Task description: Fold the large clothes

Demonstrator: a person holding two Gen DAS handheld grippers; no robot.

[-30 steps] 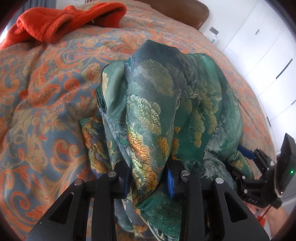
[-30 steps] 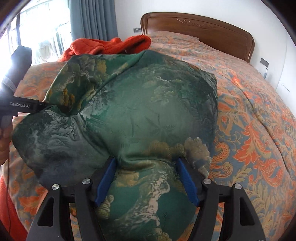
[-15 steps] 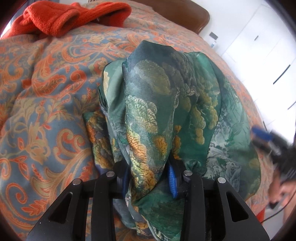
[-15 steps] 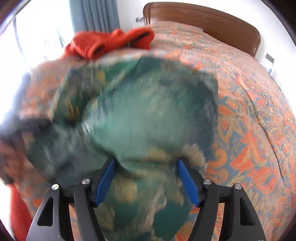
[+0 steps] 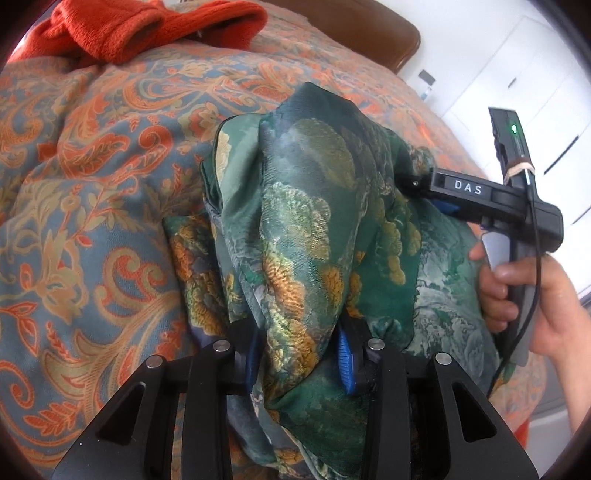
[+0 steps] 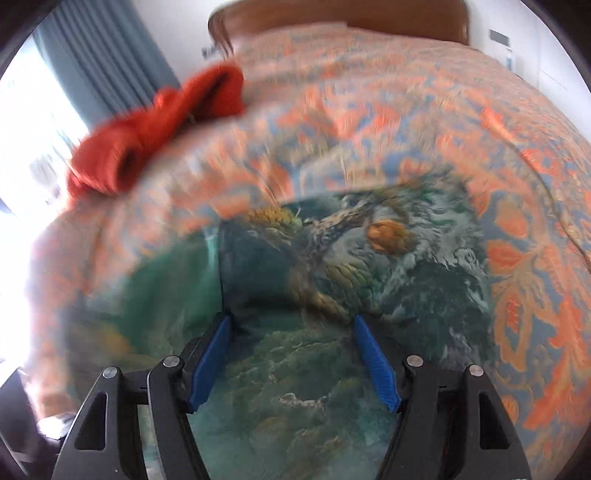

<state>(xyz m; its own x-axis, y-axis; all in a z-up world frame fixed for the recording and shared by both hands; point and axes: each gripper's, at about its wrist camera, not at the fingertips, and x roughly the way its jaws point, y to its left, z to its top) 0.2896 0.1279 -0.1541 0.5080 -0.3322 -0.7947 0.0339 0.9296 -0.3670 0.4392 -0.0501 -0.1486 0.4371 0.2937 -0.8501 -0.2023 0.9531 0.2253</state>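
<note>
R tongs [image 5: 406, 182] (L view only)

the right wrist view is smeared by motion, so the orange garment [image 6: 155, 129], the bedspread [image 6: 406, 103] pattern and the far edge of the green patterned cloth [image 6: 332, 266] are soft. in the left wrist view the cloth [image 5: 306, 221] hides the right gripper [image 5: 410, 182] fingertips, and the wooden headboard [image 5: 369, 26] is cut off by the frame's top edge.
</note>
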